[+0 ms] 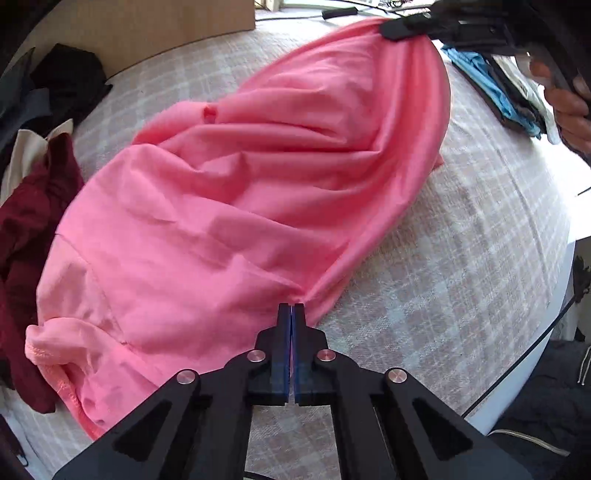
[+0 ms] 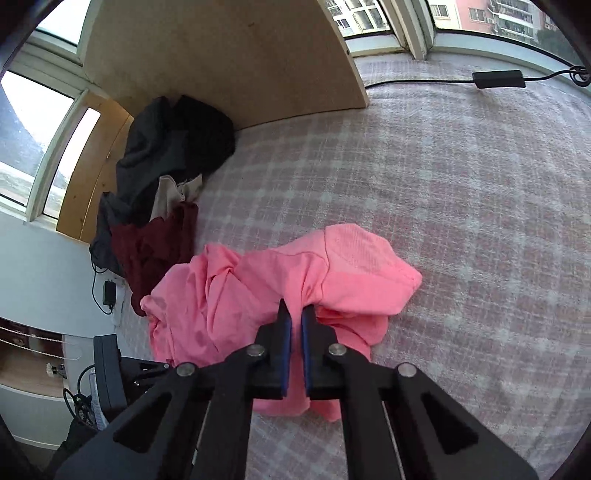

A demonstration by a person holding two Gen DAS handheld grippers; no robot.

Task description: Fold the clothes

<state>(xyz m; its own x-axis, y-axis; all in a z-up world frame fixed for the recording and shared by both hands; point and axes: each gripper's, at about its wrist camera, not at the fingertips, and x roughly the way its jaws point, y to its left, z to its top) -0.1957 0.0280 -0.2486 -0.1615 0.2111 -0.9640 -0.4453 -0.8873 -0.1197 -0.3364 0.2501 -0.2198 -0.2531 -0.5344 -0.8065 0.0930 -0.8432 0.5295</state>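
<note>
Early stage, no fold made yet on the pink shirt [image 1: 236, 206]. It lies crumpled and stretched across the plaid bedcover [image 1: 461, 258], running from about 7 o'clock up to 1 o'clock in the left wrist view, wrinkled all over, one sleeve bunched at 8 o'clock.

Left tongs [image 1: 291, 308]: jaws pressed together with a pinch of pink fabric at the tips, the cloth puckering right at the contact point. Reads as a grip on an edge or corner of the shirt.

Right tongs [image 2: 295, 314]: jaws nearly together, a thin slot between the blue pads, pink fabric drawn up into it. Also a grip. The same tongs show in the left wrist view at 1 o'clock [image 1: 397, 29], clamped on the far end of the shirt, with the person's hand [image 1: 569, 110] behind them.

So both ends are held, the shirt taut-ish between them; my guess is that it is being spread or laid flat before folding. Flattening, sleeves in and the body fold all remain.

Also left: a pile of unfolded clothes [image 2: 162, 177] at 10 o'clock in the right wrist view, with dark, beige and maroon pieces, against the wooden board [image 2: 221, 55]. At 2 o'clock in the left wrist view a stack with blue fabric [image 1: 495, 85], possibly already folded, can't tell for sure.
</note>
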